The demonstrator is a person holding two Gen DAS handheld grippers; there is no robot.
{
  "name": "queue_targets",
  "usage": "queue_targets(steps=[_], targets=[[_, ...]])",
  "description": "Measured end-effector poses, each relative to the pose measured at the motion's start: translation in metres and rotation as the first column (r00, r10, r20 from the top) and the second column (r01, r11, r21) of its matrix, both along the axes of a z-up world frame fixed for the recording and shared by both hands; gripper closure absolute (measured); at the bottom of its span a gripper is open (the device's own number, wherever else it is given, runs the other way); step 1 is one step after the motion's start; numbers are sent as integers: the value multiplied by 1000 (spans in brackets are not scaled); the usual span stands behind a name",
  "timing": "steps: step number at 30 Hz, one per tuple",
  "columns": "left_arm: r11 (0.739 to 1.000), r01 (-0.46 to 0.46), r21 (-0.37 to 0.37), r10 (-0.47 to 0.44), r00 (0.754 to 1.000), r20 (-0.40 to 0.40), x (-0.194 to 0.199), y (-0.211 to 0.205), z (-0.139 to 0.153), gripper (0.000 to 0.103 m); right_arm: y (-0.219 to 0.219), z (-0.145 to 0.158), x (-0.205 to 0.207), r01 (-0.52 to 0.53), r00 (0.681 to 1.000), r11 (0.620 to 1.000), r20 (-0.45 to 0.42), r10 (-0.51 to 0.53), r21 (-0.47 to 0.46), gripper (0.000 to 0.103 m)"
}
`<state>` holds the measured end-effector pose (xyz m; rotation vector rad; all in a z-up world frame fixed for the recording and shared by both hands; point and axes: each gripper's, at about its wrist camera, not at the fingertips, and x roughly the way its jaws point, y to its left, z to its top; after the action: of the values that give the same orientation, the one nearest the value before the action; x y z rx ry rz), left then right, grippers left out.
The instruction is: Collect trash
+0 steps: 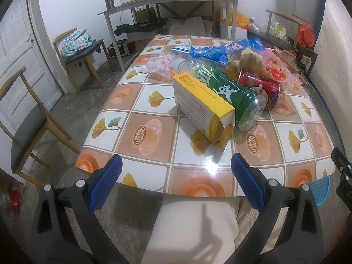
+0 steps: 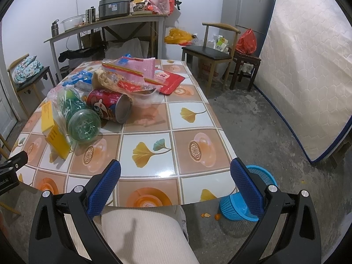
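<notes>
Seemingly nothing has been collected yet. From the left wrist view, the left gripper [image 1: 176, 176] hangs at the near edge of the table [image 1: 154, 101] with its blue fingers [image 1: 107, 180] spread wide and nothing between them. The trash lies in a heap toward the middle and far side of the table: a yellow box [image 1: 202, 101] nearest, leaning against a green plastic bottle [image 1: 231, 92] on its side, a red can [image 1: 261, 88] just behind that, then a brown paper bag [image 1: 248, 61], a blue wrapper [image 1: 220, 50], a pink plastic bag [image 1: 158, 63] and red packets [image 1: 277, 70]. All of it is well apart from the fingers. A sliver of the blue basket [image 1: 321, 189] shows below the table's right corner.

From the right wrist view, the right gripper [image 2: 176, 184] is likewise wide open and empty, its fingers [image 2: 105, 187] over the near table [image 2: 198, 176] edge. The heap sits to the left: yellow box [image 2: 55, 136], green plastic bottle [image 2: 81, 118] with its base toward the camera, red can [image 2: 110, 105] touching it, and the wrappers and red packets [image 2: 171, 79] piled behind. The blue basket [image 2: 242, 206] stands on the floor just beside the table's near right corner; its inside is mostly hidden by the right finger, so I cannot tell whether anything is in it. A few orange scraps [image 2: 211, 215] lie on the floor beside it.

Judging by the full heap and both empty tools, the whole job is left: every piece must still be picked up and carried to the basket.
</notes>
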<state>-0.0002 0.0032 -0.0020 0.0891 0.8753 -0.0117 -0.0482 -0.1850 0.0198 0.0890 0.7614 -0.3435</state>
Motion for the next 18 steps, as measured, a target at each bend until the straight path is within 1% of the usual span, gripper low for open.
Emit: queue_targets(steps=[18], targets=[[1000,0,5,0,1000,-3,0,1,-1,7,2,1,-1,-1,1000,1000,2,1,-1,6]])
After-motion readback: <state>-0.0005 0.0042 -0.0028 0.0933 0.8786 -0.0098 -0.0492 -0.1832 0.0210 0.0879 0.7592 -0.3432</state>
